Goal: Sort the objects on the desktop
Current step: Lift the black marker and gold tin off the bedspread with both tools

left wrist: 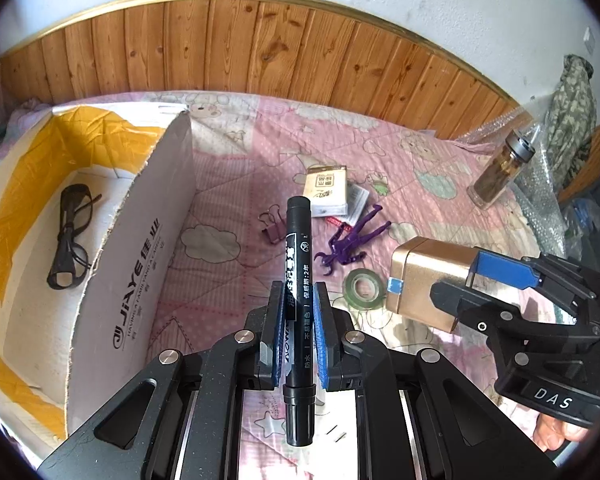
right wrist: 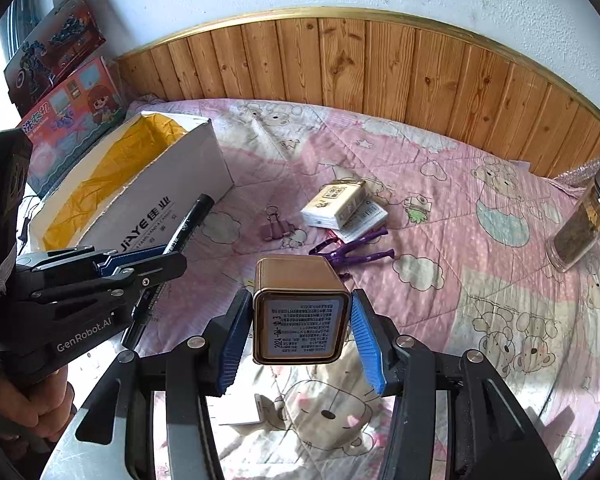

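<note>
Left tool (left wrist: 298, 332): clamped tight on black marker (left wrist: 298, 280), right of cardboard box (left wrist: 132, 240).
Right tool (right wrist: 300, 334): pads gripping gold tin (right wrist: 300, 304), further right of the box.
Box contents: glasses (left wrist: 70, 236).
Bed quilt (left wrist: 420, 168): binder clip (left wrist: 272, 226), tape roll (left wrist: 362, 290).

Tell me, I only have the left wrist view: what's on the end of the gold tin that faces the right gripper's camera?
Observer: The gold tin, clamped in the right gripper, has a white label with dense black print and a date along one edge.
Operator: Anything behind the cardboard box, to its left?
Observer: Two colourful toy boxes lean against the wall just beyond the cardboard box.
</note>
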Available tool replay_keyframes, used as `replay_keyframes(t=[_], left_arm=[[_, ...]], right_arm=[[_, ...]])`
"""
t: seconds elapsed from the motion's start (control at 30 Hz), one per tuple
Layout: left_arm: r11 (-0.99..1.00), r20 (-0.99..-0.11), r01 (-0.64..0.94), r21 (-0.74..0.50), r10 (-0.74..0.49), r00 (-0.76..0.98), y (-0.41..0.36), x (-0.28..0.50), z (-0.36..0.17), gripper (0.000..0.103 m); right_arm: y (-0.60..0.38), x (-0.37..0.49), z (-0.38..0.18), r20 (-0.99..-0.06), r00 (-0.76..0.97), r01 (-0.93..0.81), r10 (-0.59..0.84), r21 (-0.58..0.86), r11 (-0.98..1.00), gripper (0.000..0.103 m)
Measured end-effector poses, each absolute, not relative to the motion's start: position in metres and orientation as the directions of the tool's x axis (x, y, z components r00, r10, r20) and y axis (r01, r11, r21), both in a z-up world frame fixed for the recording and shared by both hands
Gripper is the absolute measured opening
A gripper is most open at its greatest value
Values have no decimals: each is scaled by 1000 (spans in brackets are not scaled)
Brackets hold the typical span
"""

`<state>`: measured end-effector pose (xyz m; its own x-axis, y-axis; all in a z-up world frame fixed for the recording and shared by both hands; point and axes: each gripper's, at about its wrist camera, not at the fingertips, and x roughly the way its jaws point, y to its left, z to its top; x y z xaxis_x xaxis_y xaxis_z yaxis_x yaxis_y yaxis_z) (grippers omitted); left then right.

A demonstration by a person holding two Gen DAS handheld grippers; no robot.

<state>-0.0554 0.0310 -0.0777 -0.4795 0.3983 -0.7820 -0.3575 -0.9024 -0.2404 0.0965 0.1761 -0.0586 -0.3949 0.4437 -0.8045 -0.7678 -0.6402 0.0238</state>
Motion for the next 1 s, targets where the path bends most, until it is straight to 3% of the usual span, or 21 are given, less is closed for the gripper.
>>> replay_keyframes(t=[1.0], left_arm=[[-908,-715,-333,-255,409,-567,-50,-26,-25,13]], right_arm=[[100,35,-26,-763,-443,-720,471,-10,-694,51]])
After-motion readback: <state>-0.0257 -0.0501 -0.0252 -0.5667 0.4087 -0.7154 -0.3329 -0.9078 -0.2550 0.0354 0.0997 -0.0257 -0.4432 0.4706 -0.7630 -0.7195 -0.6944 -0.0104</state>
